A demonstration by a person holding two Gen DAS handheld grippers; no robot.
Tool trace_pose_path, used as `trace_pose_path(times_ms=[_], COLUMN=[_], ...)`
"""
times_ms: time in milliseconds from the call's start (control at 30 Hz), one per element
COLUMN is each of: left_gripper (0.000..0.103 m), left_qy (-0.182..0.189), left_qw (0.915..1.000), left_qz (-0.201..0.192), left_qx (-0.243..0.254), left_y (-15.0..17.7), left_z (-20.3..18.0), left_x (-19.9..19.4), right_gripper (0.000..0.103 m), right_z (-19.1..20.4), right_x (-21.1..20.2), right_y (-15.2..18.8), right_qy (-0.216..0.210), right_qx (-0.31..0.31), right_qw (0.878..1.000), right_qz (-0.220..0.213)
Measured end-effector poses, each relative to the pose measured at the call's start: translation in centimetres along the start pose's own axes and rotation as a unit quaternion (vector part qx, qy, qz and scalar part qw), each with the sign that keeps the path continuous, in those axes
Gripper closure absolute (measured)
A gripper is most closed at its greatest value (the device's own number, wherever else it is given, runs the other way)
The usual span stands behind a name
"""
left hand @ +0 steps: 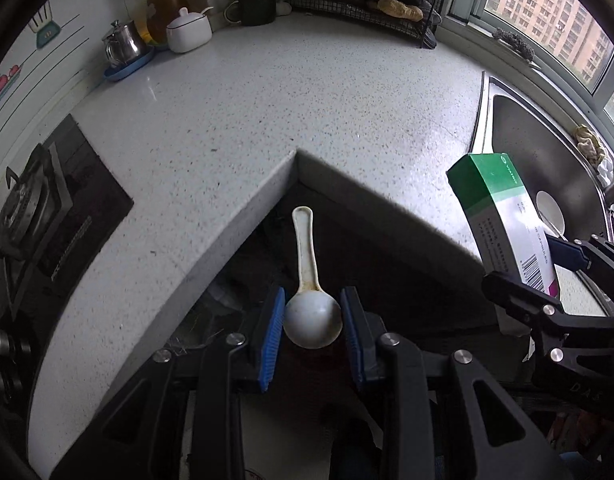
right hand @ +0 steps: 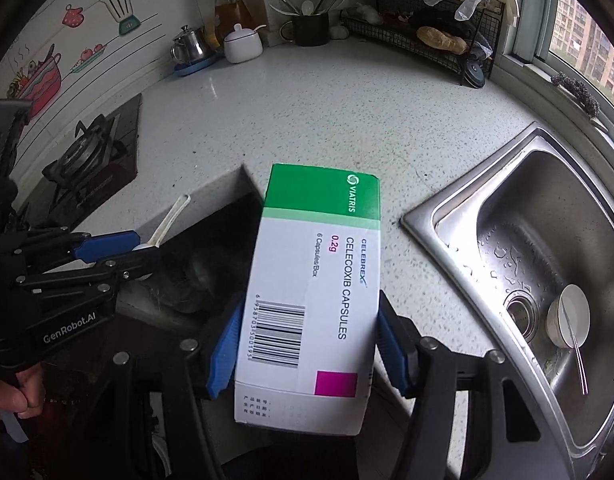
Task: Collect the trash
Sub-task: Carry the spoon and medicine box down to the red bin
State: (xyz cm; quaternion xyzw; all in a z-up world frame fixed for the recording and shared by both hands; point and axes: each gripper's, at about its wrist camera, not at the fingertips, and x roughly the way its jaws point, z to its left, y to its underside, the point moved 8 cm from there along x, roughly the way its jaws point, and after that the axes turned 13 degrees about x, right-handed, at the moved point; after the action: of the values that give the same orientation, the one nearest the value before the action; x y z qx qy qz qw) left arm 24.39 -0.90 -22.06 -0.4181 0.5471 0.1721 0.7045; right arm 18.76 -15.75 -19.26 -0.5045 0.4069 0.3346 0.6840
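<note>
My left gripper is shut on the bowl of a stained white plastic spoon, whose handle points away from me. It hangs over the dark gap below the inner corner of the speckled countertop. My right gripper is shut on a green-and-white medicine box, blue pads pressing both long sides, barcode facing up. The left wrist view shows the box and right gripper at the right edge. In the right wrist view, the left gripper and spoon appear at the left.
A steel sink on the right holds a small white bowl. A gas hob lies on the left. At the back stand a teapot, a white pot, a utensil cup and a wire rack. A person's hand shows at lower left.
</note>
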Motion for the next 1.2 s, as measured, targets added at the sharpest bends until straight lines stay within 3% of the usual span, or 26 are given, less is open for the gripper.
trace_pose_path(times_ms=[200, 400, 867, 1200], left_gripper=[0.076, 0.076, 0.076, 0.076], left_qy=[0.007, 0.019, 0.062, 0.094], left_qw=[0.9998, 0.9986, 0.9964, 0.9917], left_qz=[0.017, 0.045, 0.057, 0.087], left_qx=[-0.007, -0.019, -0.008, 0.014], left_y=[5.7, 10.5, 17.2, 18.4], left_z=[-0.4, -0.6, -3.2, -5.8], left_x=[1.2, 5.2, 22.6, 32.6], right_gripper=[0.045, 0.045, 0.045, 0.045], right_z=[1.2, 1.5, -3.0, -6.8], right_x=[1.0, 4.8, 20.7, 29.0], right_y=[4.3, 7.9, 13.9, 16.5], right_qy=[-0.009, -0.006, 0.006, 0.027], right_qx=[0.0, -0.016, -0.014, 0.019], right_qw=[1.0, 0.998, 0.995, 0.993], right_qz=[0.025, 0.064, 0.097, 0.115])
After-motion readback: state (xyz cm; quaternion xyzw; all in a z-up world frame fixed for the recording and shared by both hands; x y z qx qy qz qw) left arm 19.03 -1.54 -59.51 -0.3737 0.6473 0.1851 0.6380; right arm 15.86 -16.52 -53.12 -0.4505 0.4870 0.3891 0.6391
